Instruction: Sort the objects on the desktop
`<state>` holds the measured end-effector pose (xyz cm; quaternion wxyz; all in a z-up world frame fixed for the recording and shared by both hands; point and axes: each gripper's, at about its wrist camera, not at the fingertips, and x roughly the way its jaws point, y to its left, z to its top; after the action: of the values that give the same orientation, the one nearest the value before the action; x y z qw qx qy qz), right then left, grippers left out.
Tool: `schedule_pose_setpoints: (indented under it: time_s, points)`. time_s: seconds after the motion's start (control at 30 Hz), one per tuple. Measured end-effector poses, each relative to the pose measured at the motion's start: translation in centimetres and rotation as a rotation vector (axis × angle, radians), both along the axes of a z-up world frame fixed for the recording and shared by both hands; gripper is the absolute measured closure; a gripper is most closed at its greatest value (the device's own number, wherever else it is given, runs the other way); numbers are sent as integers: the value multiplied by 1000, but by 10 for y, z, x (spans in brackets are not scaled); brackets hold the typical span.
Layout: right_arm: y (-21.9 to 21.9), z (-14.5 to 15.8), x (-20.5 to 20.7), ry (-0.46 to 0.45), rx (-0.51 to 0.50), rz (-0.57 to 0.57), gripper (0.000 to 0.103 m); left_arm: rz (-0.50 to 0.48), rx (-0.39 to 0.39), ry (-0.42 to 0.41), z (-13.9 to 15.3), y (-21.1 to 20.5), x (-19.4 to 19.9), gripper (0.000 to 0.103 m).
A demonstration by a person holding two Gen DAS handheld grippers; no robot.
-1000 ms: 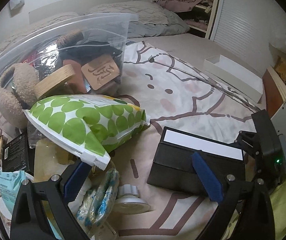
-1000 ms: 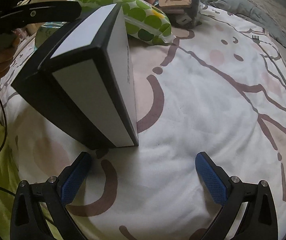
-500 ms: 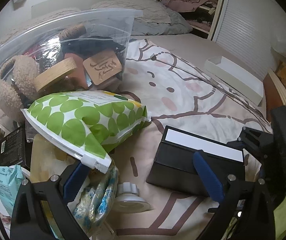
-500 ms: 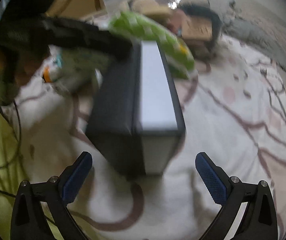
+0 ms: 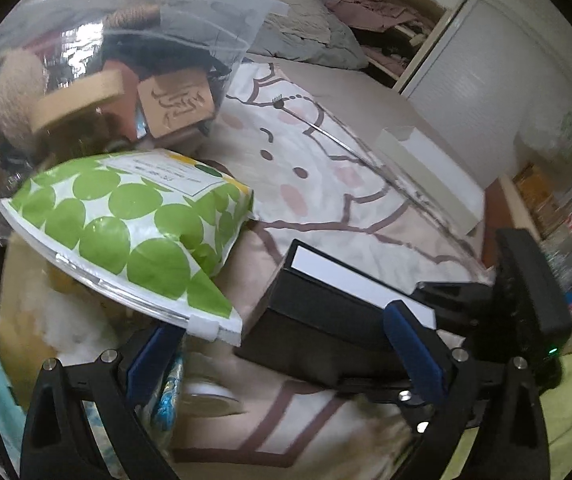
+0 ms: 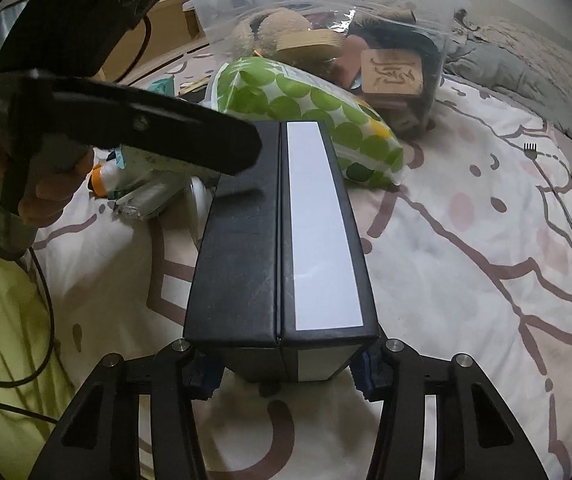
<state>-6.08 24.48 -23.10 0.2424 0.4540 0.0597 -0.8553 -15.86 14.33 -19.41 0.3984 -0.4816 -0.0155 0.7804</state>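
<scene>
Box (image 6: 282,236), black with white stripe, on the bedspread (image 6: 465,264): my right claw (image 6: 284,374) grips its near end. My left claw (image 5: 286,354) spread, holding nothing, beside the green-dotted pouch (image 5: 134,236).

box (image 6: 282,232) on bedspread (image 6: 465,248) – pouch (image 6: 305,108) behind; bin (image 6: 325,20) behind pouch

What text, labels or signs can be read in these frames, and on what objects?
Carved calligraphic character on the square brown wooden block in the clear plastic bin: stylised, not readable with confidence.
Printed lines on the white label of the green-dotted white pouch: too small and blurred.
White panel on the black rectangular box: blank.
No other legible text.
</scene>
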Motion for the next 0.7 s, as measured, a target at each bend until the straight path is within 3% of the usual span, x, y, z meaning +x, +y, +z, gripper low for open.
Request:
schedule_pose_setpoints:
  time_s: [0.13,0.47,0.7]
  points:
    - [-1,1,4,15,7,5,52,-6,44,-59,-1,-1,-4,14]
    - [-1,2,4,4,12,20,52,-39,56,-107,-8,3,-3,14]
    - [-2,4,8,0,11,42,52,-78,92,-189,-18,9,-4,15]
